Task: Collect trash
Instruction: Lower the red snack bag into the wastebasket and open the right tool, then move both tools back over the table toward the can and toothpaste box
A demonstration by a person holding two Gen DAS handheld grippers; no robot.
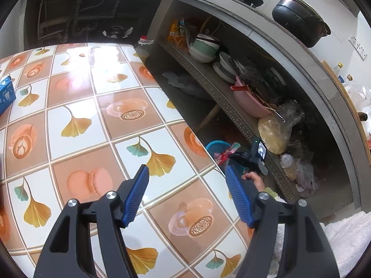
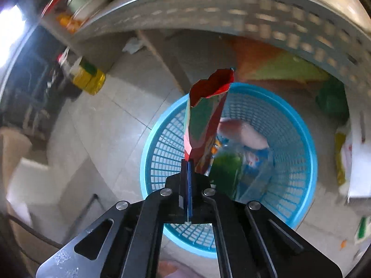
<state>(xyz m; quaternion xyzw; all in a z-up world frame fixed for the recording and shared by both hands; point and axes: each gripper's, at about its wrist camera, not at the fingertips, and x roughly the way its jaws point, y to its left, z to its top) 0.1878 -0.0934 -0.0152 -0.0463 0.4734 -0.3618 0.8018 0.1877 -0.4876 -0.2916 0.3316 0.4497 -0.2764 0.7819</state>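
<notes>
Wrapper (image 2: 204,120) pinched between right fingers (image 2: 188,169)

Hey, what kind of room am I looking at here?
Most likely a home kitchen. A black cooking pot sits on the grey counter, stacked ceramic bowls and plates fill the shelf below, and a table with a coffee-cup-patterned tile top stands beside it.

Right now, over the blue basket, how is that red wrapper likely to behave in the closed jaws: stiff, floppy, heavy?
The red wrapper looks creased and thin, so probably light and floppy. Pinched at one corner by the right gripper, it holds its folded shape, suggesting crinkly foil. Released, it would likely flutter into the basket.
</notes>
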